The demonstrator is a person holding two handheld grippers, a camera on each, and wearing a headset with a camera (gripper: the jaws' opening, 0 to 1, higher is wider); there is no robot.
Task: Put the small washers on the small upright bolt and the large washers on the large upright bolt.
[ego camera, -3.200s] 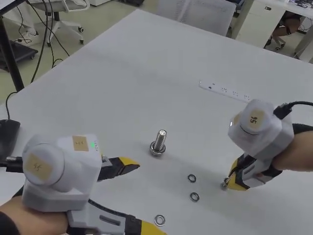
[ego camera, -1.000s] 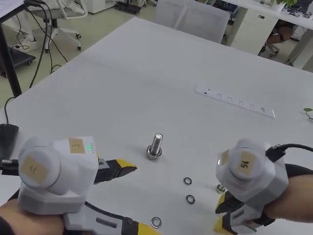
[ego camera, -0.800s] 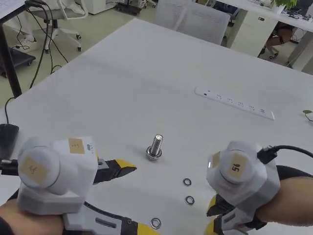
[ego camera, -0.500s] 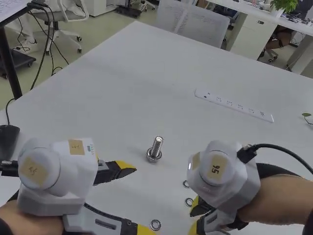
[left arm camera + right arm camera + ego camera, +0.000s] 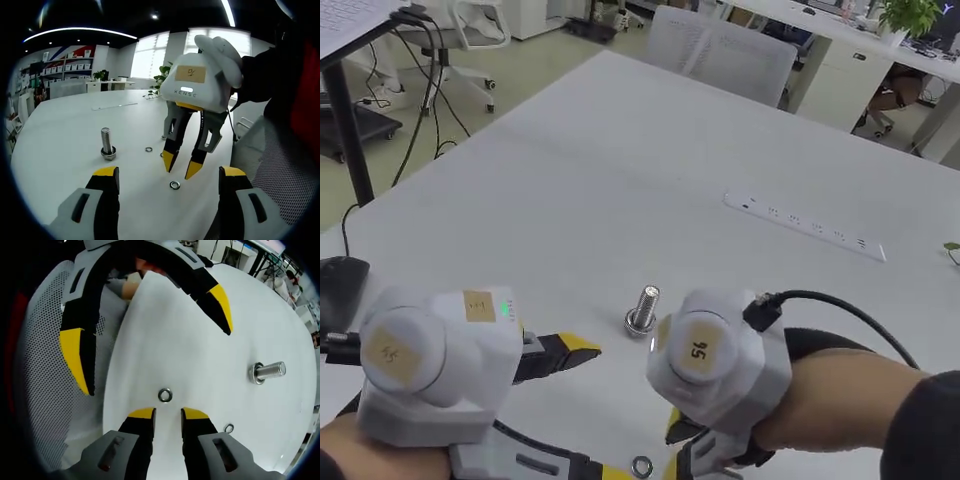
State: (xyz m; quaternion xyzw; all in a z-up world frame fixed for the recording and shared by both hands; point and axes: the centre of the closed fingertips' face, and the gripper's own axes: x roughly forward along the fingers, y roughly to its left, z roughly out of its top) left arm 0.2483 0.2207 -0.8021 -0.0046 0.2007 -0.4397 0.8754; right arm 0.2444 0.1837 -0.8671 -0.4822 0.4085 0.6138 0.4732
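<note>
While the left hand-held gripper (image 5: 170, 172) is gaping wide, the right hand-held gripper (image 5: 167, 412), narrowly parted, is pointing at a washer (image 5: 164, 395).

Two grippers are hovering over a white table (image 5: 620, 150) near an upright bolt (image 5: 643, 308).
The right gripper (image 5: 675, 448) is pointing down just beside a washer (image 5: 641, 466), its jaws mostly hidden under its white body. The left gripper (image 5: 596, 410) is holding its yellow-tipped jaws spread wide. A power strip (image 5: 805, 227) is lying well beyond.
</note>
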